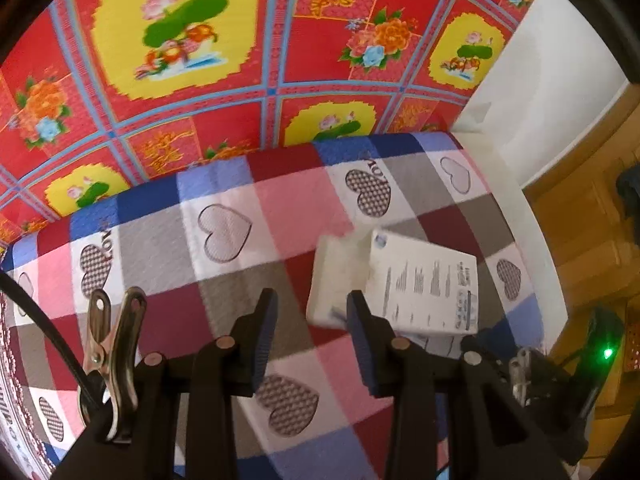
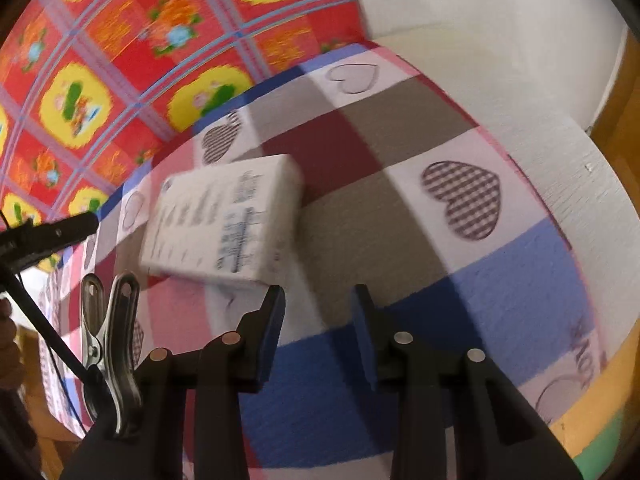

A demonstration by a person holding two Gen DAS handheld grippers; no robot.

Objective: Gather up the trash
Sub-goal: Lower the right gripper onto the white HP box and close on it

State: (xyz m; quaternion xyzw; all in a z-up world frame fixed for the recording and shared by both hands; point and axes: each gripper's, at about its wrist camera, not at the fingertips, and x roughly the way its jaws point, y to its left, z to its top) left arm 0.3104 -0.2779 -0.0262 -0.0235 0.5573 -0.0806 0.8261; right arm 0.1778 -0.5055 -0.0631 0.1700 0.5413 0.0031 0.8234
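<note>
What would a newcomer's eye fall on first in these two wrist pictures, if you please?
Probably the loud red and yellow floral cloth hanging behind the table, then the checked heart-pattern tablecloth spread below it. On that tablecloth lies a white printed box, near the corner beside the white wall, just ahead of the right gripper, whose jaws are opening with nothing between them.

Two bright, evenly lit indoor fisheye views with no harsh glare. Straight lines bow outward and black lens edges fill the corners. Motion blur smears the right view's white box and red patterned cloth. Soft shadows fall across the checked cloth.
</note>
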